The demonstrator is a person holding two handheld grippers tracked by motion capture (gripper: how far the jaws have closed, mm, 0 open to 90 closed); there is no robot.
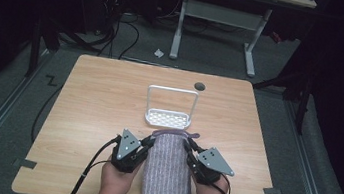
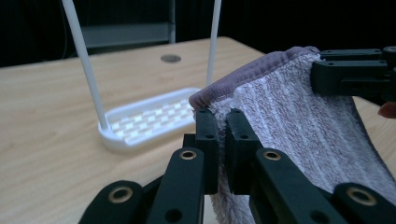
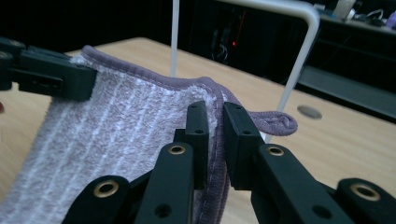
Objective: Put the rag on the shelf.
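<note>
1. We see the left tool [image 1: 147, 143] and the right tool [image 1: 189, 152] side by side near the front of the wooden surface [image 1: 98, 102], each carried in one of the person's hands, which enter from the bottom edge of the high view.
2. Between them hangs a mauve striped towel [image 1: 168, 174]. Its top hem spans from one tool to the other, and the cloth drops from there toward the person and past the front edge of the surface.
3. Left tool, seen along its own jaws [image 2: 217, 140]: the jaws are closed nearly together, with the towel's corner pinched between the pads. The hem [image 2: 243, 74] bulges just above the jaw tips.
4. Right tool, seen along its own jaws [image 3: 215, 135]: also closed down on the opposite top corner, with terry cloth squeezed in the narrow gap. A small hanging loop [image 3: 275, 123] sticks out of the hem just beyond the jaw tips.
5. In each gripper view the other tool shows farther off, clamped on the far corner, with the top edge running fairly level between them.
6. Just beyond the towel stands a white rack [image 1: 170, 108]: a perforated base tray with a tall hoop-shaped bar rising from it. The towel's top edge lies close in front of the tray; we cannot tell whether they touch.
7. A round dark grommet [image 1: 199, 86] sits in the surface behind the rack, well apart from the towel.
</note>
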